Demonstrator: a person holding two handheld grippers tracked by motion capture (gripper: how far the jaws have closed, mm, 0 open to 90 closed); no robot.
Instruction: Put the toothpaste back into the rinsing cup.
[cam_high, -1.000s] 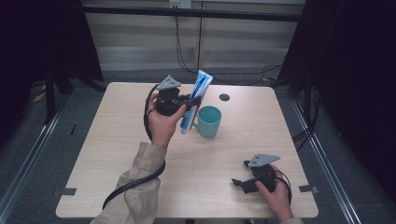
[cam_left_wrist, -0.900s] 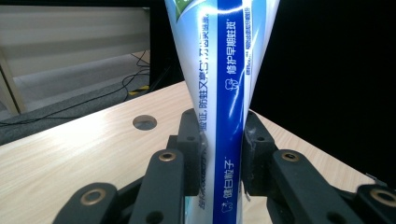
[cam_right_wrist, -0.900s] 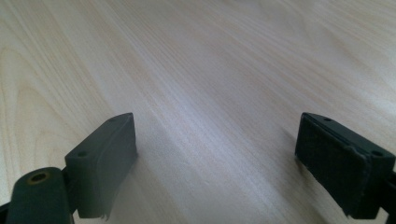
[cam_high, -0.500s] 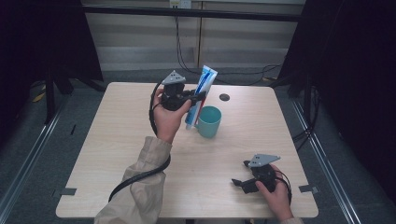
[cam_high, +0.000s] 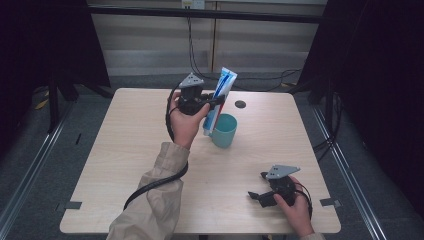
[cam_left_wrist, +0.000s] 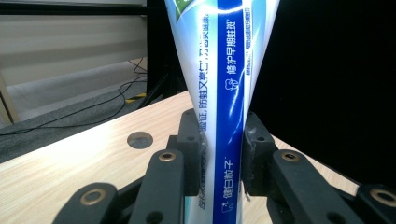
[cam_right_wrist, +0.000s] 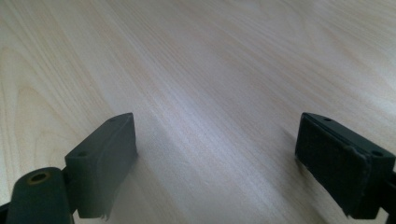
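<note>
On the pale wood-grain desk (cam_high: 125, 150), seen from the high view, a teal cup (cam_high: 224, 130) stands near the middle toward the far edge; a small dark round hole (cam_high: 240, 104) sits in the desk top just beyond it; grey floor, trailing cables and black curtains surround the desk, with a pale panelled wall behind. Left hand-held gripper (cam_high: 212, 102): raised above the desk just beside the cup, its jaws closed on a blue-and-white toothpaste tube (cam_high: 220, 97); the tube stands nearly upright, slightly tilted, its lower end at the near rim of the cup, whether inside it cannot be told; in the left gripper view the tube (cam_left_wrist: 219, 107) is pinched between the two black pads (cam_left_wrist: 189, 140), printed lettering running along its length. Right hand-held gripper (cam_high: 257, 196): low at the near right part of the desk, well apart from the cup; in the right gripper view its jaws stand wide apart over bare wood, holding nothing.
</note>
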